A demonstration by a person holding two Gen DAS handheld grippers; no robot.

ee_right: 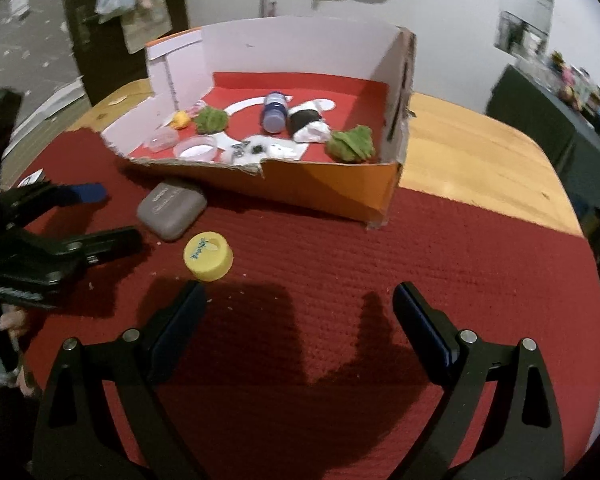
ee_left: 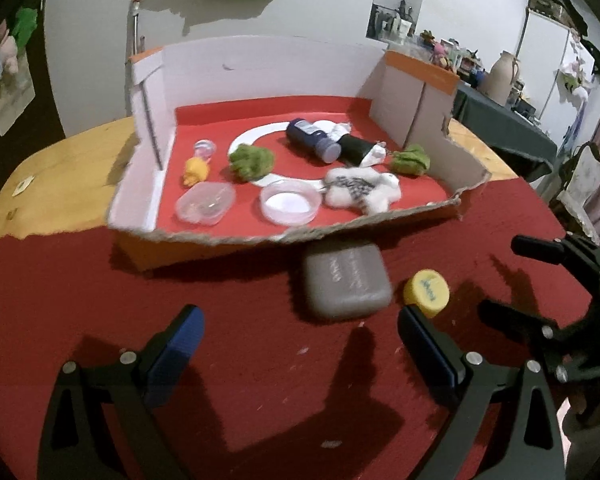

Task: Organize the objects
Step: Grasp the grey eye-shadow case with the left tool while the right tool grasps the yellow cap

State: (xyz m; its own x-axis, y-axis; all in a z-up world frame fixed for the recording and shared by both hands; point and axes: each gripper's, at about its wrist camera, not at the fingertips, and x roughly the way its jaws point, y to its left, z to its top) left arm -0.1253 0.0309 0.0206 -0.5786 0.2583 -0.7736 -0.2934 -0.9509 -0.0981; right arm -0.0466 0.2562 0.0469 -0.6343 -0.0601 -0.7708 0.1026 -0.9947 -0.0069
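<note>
A grey case [ee_left: 346, 282] and a yellow cap [ee_left: 427, 286] lie on the red cloth in front of a cut cardboard box [ee_left: 236, 236]. My left gripper [ee_left: 300, 330] is open and empty, just short of the grey case. My right gripper [ee_right: 298, 306] is open and empty, with the yellow cap [ee_right: 208, 256] just beyond its left finger and the grey case [ee_right: 171, 210] further left. The box [ee_right: 332, 184] holds a blue bottle [ee_left: 312, 140], two green tufts [ee_left: 250, 162], a white plush [ee_left: 362, 192], clear lids [ee_left: 290, 202] and a small yellow toy [ee_left: 196, 172].
The right gripper shows at the right edge of the left wrist view [ee_left: 540, 280]; the left gripper shows at the left of the right wrist view [ee_right: 80, 216]. The red cloth covers a round wooden table [ee_right: 480, 168]. A dark table with clutter [ee_left: 512, 128] stands behind.
</note>
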